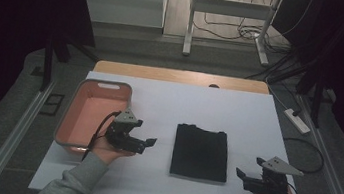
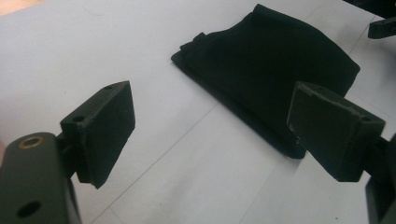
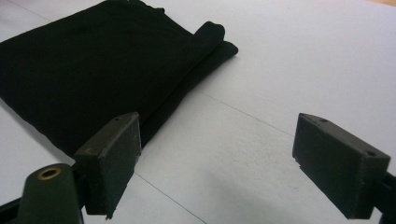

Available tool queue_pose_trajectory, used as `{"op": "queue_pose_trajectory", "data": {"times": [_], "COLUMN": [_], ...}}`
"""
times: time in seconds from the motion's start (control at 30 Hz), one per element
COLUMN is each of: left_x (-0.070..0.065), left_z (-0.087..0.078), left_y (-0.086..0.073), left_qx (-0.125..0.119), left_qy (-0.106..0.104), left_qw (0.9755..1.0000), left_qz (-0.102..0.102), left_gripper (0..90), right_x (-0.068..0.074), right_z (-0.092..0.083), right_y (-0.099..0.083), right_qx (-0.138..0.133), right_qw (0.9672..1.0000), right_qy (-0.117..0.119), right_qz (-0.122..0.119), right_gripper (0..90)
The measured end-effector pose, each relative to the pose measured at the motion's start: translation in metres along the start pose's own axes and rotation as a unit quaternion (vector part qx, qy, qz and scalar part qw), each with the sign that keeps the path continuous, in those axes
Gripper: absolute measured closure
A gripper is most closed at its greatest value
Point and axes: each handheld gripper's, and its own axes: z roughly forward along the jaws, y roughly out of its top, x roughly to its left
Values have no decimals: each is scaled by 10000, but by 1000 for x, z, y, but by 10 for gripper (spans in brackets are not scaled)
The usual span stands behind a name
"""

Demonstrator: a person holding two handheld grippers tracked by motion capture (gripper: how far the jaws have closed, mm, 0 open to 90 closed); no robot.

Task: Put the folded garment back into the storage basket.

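Note:
A folded black cloth lies flat on the white table cover, near the middle. My left gripper hovers just left of the cloth, jaws wide apart and empty, pointing toward it. In the left gripper view the cloth sits ahead between the jaws, with the left gripper above bare cover. My right gripper stands open to the right of the cloth's near corner. The right gripper view has the cloth at the upper left, beyond the right gripper.
A pink plastic basin rests at the table's left edge, close behind my left hand. Beyond the table stand a white metal frame and floor cables. A power strip lies off the right side.

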Motion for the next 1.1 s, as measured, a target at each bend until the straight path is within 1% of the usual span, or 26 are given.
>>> {"op": "queue_pose_trajectory", "data": {"times": [0.17,0.27,0.47,0.5,0.6,0.7,0.97,1.1], "left_x": [-1,-1,1,2,2,0,-2,-4], "left_z": [5,8,11,15,20,25,34,42], "left_y": [2,5,9,12,15,18,22,26], "left_qx": [31,50,39,54,51,96,156,223], "left_qy": [-44,-64,-87,-77,-83,-113,-144,-179], "left_qw": [10000,9999,9999,10000,9999,9998,9997,9995], "left_qz": [18,65,65,33,37,101,88,136], "left_gripper": [153,153,155,155,154,153,153,152], "right_x": [0,0,-1,-1,-2,-2,-1,-1], "right_z": [1,1,2,2,3,4,4,4], "right_y": [-1,-1,-2,-2,-2,-2,-2,-3], "right_qx": [13,30,42,37,52,59,77,80], "right_qw": [10000,10000,10000,10000,10000,10000,10000,10000], "right_qy": [-4,-23,-12,-1,-1,-15,-36,-31], "right_qz": [12,23,20,26,32,23,21,25], "right_gripper": [160,161,161,161,161,162,162,162]}}
